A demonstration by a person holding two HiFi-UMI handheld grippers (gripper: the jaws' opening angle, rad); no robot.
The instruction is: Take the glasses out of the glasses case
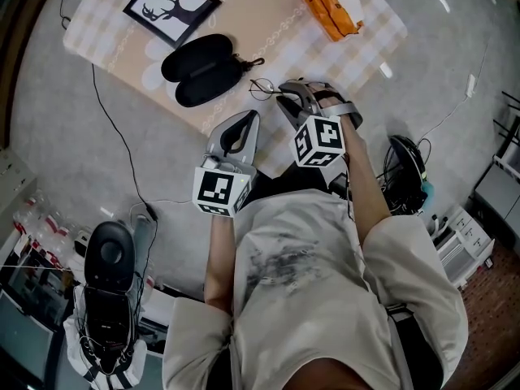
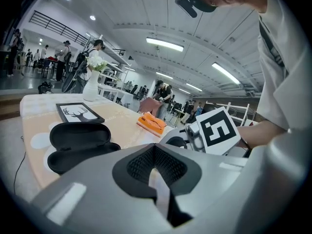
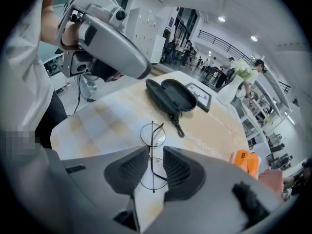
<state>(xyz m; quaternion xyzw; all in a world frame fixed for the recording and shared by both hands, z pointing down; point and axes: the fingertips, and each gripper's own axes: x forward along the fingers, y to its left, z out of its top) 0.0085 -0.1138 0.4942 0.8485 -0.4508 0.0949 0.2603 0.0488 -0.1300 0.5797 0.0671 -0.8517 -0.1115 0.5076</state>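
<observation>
1. Now, the right gripper (image 3: 155,156) has its jaws drawn narrow on the glasses (image 3: 152,134). One lens sits between the pads and the other pokes out past the tips.
2. From the head view, the glasses (image 1: 262,88) are at the right gripper's (image 1: 288,100) tips, over the table (image 1: 268,35) near its front edge. They are out of the case (image 1: 203,67) and just beside it.
3. The case lies open and flat, both black halves facing up, with its loop pointing toward the glasses.
4. The left gripper (image 1: 244,128) is held beside the right one, close to the person's body. Its jaws are pressed together with nothing between them, as the left gripper view (image 2: 155,172) shows.
5. Behind the case is a deer picture (image 1: 171,6), lying flat near the table's far corner.
6. An orange packet (image 1: 329,8) sits at the table's far right, well apart from the case.
7. From the right gripper view, the case (image 3: 173,96) lies beyond the glasses, with the deer picture (image 3: 201,95) just behind it.
</observation>
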